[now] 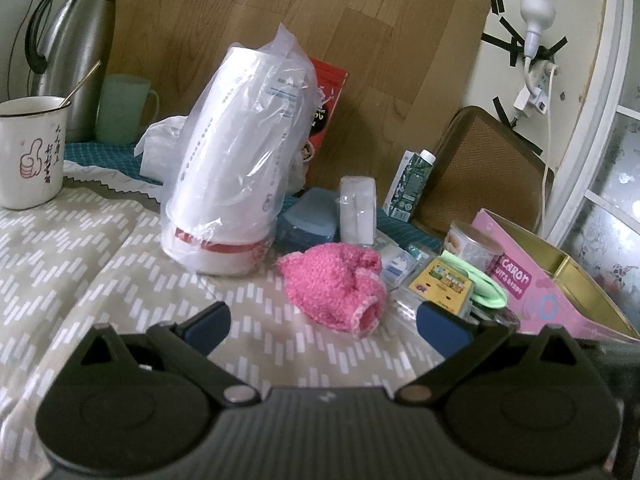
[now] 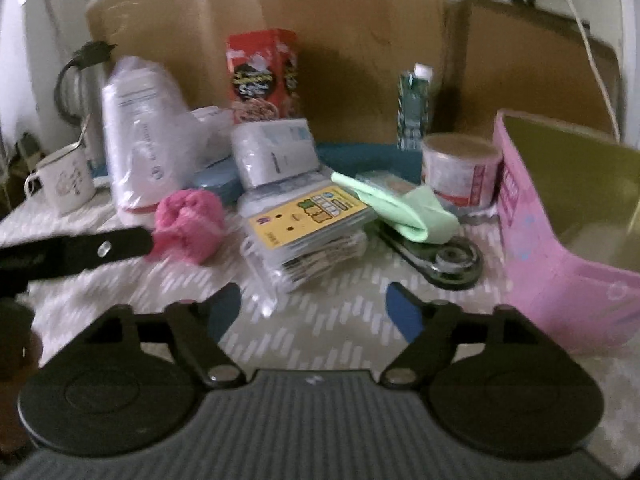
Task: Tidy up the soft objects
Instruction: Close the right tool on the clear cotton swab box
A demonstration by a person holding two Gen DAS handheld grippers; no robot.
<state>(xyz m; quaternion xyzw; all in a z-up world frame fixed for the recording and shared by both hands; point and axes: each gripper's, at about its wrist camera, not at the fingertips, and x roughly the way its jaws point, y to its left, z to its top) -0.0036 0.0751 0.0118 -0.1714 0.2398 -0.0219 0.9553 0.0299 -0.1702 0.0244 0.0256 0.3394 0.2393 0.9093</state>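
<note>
A pink knitted piece [image 1: 340, 284] lies crumpled on the patterned tablecloth [image 1: 80, 248], just ahead of my open, empty left gripper [image 1: 324, 324]. It also shows in the right wrist view [image 2: 188, 226], where the left gripper's black finger [image 2: 100, 246] reaches toward it from the left. A folded light green cloth [image 2: 404, 206] lies over a clear case with a yellow card [image 2: 308, 214]; it also shows in the left wrist view [image 1: 486, 284]. My right gripper [image 2: 316, 312] is open and empty, short of the clear case.
An open pink box [image 2: 560, 240] stands at the right. A bagged stack of white cups [image 1: 236, 160], a white mug [image 1: 30, 152], a steel jug [image 1: 76, 48], a tin [image 2: 460, 170], a red box [image 2: 262, 76] and a carton [image 2: 414, 108] crowd the back.
</note>
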